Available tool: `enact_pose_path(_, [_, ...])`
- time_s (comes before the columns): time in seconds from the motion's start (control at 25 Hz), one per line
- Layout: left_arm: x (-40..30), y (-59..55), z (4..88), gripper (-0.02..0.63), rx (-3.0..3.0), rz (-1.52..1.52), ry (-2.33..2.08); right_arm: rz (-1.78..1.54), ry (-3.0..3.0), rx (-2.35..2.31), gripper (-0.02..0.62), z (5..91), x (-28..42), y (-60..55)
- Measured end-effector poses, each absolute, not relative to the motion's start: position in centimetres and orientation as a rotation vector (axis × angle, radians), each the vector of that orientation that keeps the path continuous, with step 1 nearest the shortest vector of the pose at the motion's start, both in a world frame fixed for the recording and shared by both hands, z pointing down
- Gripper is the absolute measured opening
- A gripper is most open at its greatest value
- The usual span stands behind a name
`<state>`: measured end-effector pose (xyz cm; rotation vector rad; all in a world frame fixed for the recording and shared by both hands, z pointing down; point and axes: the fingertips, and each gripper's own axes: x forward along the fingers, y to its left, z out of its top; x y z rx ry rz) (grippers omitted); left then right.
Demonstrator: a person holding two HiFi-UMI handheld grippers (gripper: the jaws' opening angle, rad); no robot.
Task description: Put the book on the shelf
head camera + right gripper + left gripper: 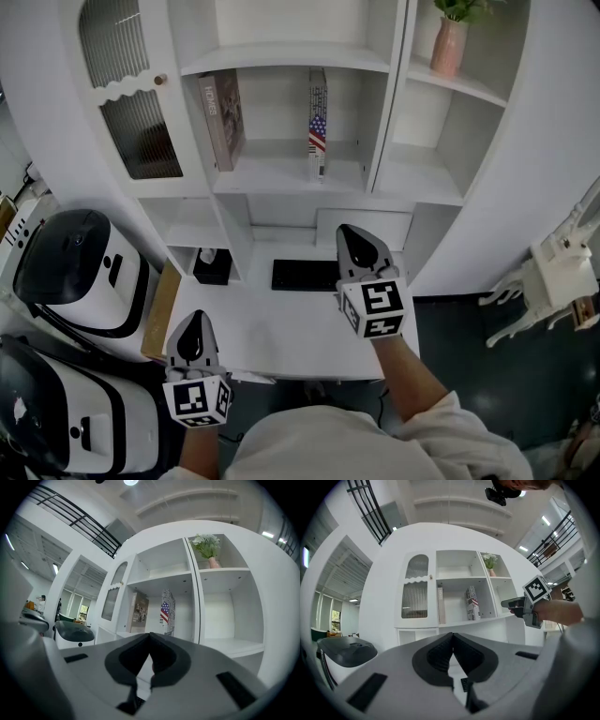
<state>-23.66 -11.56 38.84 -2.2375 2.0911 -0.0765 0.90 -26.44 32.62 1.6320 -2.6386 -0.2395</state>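
From the head view, the flag-covered book [318, 122] stands upright in the middle compartment of the white shelf unit [286, 58], apart from a brown book [221, 120] leaning at that compartment's left wall. The left gripper [192, 328] and right gripper [352, 236] hang over the desk [300, 333], both away from the shelf. In the left gripper view, the left gripper's [452, 637] jaws meet at their tips with nothing between them. In the right gripper view, the right gripper's [149, 637] jaws are likewise pressed together and empty, the flag-covered book [167, 611] upright beyond, a pink vase [213, 562] above at right.
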Motion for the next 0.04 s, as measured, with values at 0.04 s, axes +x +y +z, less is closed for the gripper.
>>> enact_pose_path(0.04, [-23.64, -11.55, 38.83, 0.003, -2.238, -0.077, 2.089, -0.239, -2.638, 1.631, 0.003, 32.66, 0.91, -26.45])
